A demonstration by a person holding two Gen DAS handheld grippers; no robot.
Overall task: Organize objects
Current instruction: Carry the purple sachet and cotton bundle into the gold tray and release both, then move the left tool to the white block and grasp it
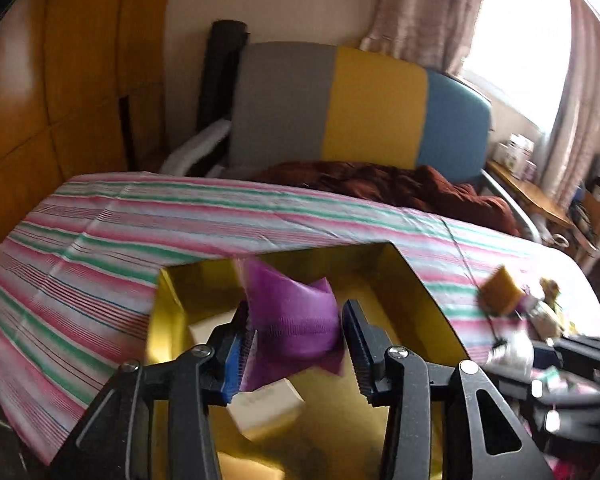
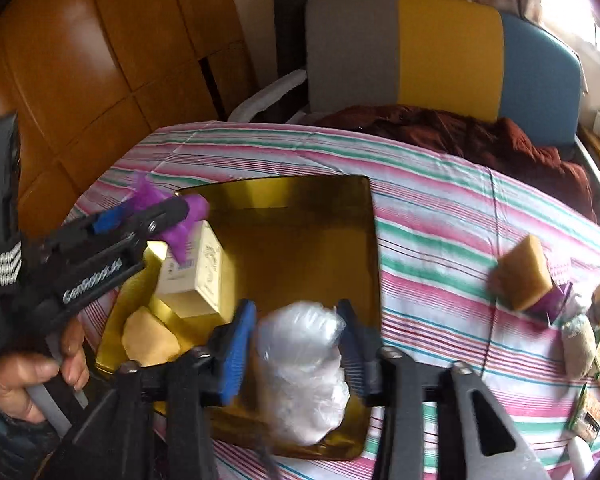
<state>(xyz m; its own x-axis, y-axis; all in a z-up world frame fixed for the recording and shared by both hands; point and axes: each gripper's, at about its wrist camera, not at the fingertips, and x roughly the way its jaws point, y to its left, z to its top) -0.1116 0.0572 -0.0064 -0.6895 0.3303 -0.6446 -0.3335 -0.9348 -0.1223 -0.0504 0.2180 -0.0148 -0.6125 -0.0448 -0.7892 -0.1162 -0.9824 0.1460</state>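
Both tools over gold box (image 2: pixel 372 240) — purple mesh (image 1: pixel 296 316), clear bag (image 2: pixel 300 364).

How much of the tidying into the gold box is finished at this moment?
Done: a cream carton and a yellow sponge lie in the gold box. In hand: the left gripper has a purple pouch, the right gripper a clear plastic bundle, both over the box. Left: another sponge and small packets on the striped cloth.

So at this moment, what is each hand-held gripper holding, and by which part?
Left hand-held gripper: purple pouch between its jaws, at its lower end. Right hand-held gripper: clear plastic bag, around its upper half. Whether either grip is firm cannot be told.
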